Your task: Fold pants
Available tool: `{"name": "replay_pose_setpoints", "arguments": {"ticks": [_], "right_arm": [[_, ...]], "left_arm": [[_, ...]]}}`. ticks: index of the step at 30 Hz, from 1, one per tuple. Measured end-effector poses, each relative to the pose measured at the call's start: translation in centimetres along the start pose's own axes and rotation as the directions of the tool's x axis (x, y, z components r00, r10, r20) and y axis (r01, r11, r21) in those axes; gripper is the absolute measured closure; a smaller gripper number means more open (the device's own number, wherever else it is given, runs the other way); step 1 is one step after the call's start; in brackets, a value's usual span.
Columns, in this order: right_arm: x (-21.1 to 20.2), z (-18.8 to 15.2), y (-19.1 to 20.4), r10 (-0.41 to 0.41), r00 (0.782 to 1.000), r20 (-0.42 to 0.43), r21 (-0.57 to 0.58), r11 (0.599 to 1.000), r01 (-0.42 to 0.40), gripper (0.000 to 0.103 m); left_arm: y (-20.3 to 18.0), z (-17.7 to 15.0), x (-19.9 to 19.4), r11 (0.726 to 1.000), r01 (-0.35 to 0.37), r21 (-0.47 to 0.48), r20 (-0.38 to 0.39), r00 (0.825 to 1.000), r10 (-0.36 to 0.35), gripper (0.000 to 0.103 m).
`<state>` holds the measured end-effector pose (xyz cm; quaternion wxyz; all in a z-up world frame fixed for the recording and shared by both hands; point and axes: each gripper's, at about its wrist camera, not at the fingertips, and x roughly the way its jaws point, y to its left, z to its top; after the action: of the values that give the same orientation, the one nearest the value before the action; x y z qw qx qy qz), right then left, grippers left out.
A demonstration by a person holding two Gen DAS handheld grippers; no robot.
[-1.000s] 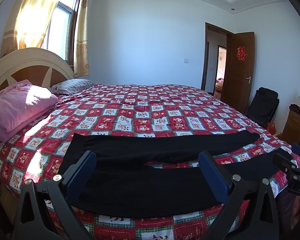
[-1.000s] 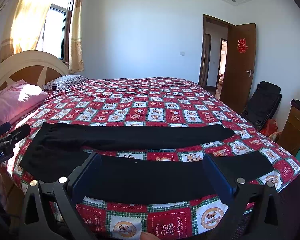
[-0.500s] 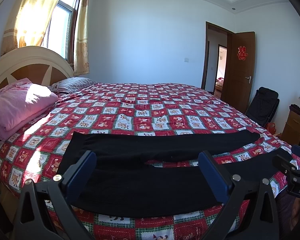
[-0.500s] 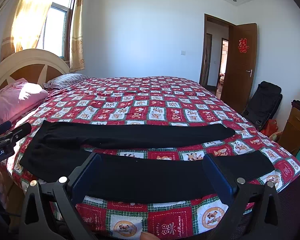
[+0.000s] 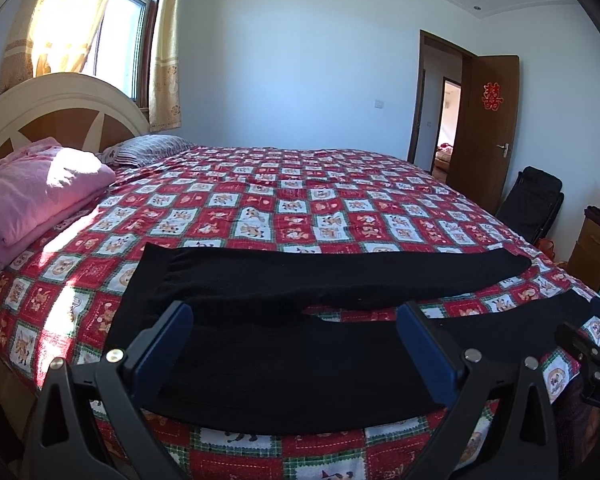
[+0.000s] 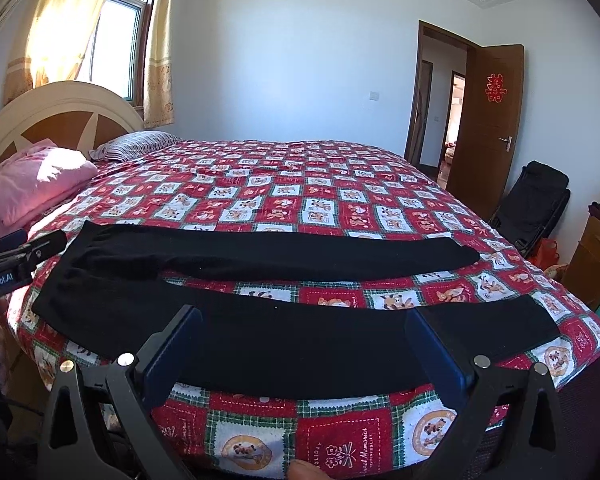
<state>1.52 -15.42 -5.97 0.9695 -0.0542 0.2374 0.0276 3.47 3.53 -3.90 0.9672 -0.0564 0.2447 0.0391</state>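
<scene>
Black pants [image 5: 300,280] lie spread flat on the red patterned bedspread [image 5: 284,208], waist to the left, two legs running right and splayed apart. They also show in the right wrist view [image 6: 284,256]. My left gripper [image 5: 296,344] is open and empty, held above the near leg by the waist end. My right gripper [image 6: 304,344] is open and empty, held above the near leg toward the cuffs. The left gripper shows at the left edge of the right wrist view [image 6: 16,252]. The right gripper shows at the right edge of the left wrist view [image 5: 592,348].
Folded pink bedding [image 5: 36,188] and a striped pillow [image 5: 148,148] lie by the headboard [image 5: 52,112] at left. A black folding chair [image 5: 536,204] and a wooden cabinet [image 5: 596,248] stand at right by the open door [image 5: 488,128].
Both grippers have drifted slightly lower and nearer, so the bed and pants sit a little higher in view. Pants have not moved; both grippers stay open.
</scene>
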Motion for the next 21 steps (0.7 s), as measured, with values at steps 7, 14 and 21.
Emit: {"name": "replay_pose_setpoints", "arguments": {"ticks": [7,14,21], "right_arm": [[3.5,-1.6,0.2,0.025,0.997,-0.075,-0.066,0.997,-0.03,0.001],[7.0,-2.8,-2.0,0.051,0.988,-0.144,0.031,0.998,-0.048,0.001],[9.2,-3.5,-2.7,0.075,0.978,-0.196,0.03,0.997,-0.07,0.023]], "left_arm": [[6.8,0.9,4.6,0.989,-0.127,-0.07,-0.033,0.992,0.125,0.0],[14.3,2.9,10.4,0.974,-0.213,-0.074,-0.091,0.974,0.206,0.0],[17.8,5.2,16.7,0.974,-0.224,-0.019,-0.136,0.966,0.219,0.015]]}}
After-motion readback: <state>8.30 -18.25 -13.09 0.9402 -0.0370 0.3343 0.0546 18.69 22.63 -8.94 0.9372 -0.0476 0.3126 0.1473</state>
